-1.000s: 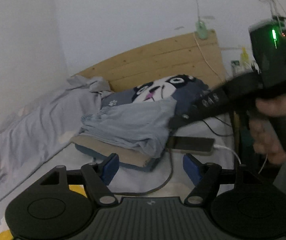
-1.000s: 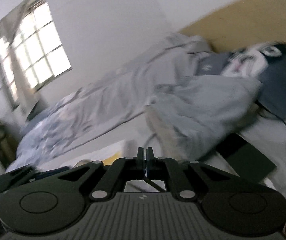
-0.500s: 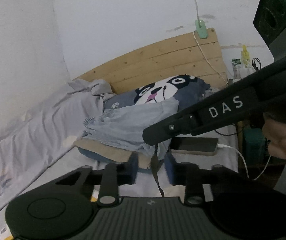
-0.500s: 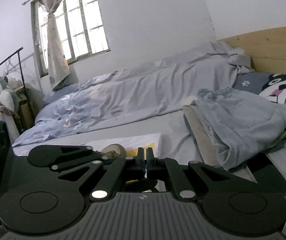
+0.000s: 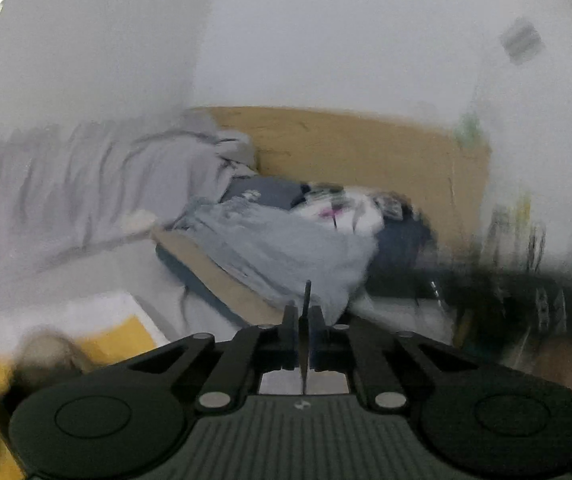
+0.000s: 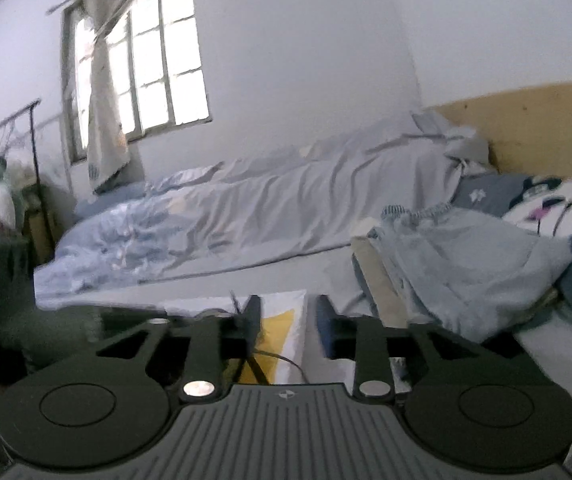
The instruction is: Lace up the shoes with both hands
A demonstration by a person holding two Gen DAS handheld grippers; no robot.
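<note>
Left wrist: dark lace (image 5: 306,320) pinched inside hand-held gripper (image 5: 304,320)

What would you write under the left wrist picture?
Left tongs shut on a dark shoelace, bed blurred behind.

Each black plastic two-finger tool, left (image 5: 305,322) and right (image 6: 289,314), has a grey ribbed central plate with a small pale emblem near its front edge. Beside that plate lie two round black discs, and two silver screw heads sit at the plate's front corners, on angular black linkage arms.
</note>
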